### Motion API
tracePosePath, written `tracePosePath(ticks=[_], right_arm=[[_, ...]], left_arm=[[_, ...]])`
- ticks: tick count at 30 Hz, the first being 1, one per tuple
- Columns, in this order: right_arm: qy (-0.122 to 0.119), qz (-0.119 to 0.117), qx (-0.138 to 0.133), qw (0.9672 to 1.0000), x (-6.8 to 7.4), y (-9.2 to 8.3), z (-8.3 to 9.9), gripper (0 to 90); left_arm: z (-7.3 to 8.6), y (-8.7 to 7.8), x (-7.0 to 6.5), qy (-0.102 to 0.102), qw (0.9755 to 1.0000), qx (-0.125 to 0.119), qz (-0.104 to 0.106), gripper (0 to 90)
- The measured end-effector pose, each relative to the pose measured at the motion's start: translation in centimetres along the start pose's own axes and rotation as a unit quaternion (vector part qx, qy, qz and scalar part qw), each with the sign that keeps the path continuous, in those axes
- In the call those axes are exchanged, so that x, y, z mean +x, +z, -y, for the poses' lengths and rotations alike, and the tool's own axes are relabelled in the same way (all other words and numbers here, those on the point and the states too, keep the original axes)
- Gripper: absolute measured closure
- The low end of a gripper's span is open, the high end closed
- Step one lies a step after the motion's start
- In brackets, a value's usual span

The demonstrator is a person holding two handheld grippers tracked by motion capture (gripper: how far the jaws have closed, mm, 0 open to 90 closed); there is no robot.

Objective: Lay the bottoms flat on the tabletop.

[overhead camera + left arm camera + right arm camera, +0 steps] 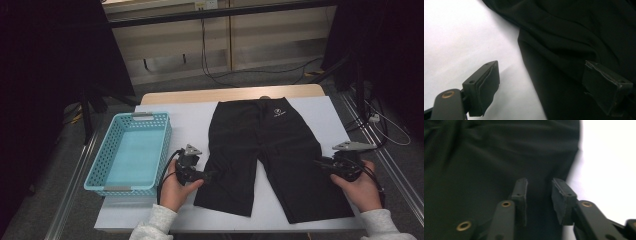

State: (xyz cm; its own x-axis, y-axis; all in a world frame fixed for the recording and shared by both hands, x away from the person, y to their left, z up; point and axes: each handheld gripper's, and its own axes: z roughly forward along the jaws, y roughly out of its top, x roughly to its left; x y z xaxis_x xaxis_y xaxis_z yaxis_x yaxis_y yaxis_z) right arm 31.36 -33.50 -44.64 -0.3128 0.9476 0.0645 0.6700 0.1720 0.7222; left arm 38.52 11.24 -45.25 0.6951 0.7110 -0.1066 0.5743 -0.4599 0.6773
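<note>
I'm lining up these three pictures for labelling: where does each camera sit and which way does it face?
High view: above the person's side, looking forward and down on the table, shorts, basket; both hands and sleeves show.
Left gripper view: on the left gripper, jaws wide over the shorts' edge.
Right gripper view: on the right gripper, jaws over the shorts.
All share the shorts.

Dim room, blurred close views

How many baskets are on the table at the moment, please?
1: a light blue perforated plastic basket stands on the white table at its left side, beside the black shorts.
</note>
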Motion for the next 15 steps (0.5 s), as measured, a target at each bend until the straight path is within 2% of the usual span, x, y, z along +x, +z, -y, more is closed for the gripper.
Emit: tracePosePath(ticks=[2,6,13,15], right_arm=[[-0.016,-0.014,-0.001,0.9998,1.3,0.3,-0.4,60.8],[-0.032,-0.046,0.004,0.9984,3.2,1.2,-0.8,60.0],[-0.061,-0.072,0.025,0.9952,5.4,2.6,-0.4,61.0],[-0.074,-0.070,0.026,0.9944,6.0,2.8,-0.4,64.5]], left_arm=[[0.0,0.0,0.0,0.001,1.0000,0.001,0.001,14.9],[0.0,0.0,-0.1,0.000,1.0000,0.000,0.002,14.9],[0.0,0.0,0.0,0.001,1.0000,0.000,0.000,14.9],[0.0,0.0,0.0,0.001,1.0000,0.000,0.000,14.9]])
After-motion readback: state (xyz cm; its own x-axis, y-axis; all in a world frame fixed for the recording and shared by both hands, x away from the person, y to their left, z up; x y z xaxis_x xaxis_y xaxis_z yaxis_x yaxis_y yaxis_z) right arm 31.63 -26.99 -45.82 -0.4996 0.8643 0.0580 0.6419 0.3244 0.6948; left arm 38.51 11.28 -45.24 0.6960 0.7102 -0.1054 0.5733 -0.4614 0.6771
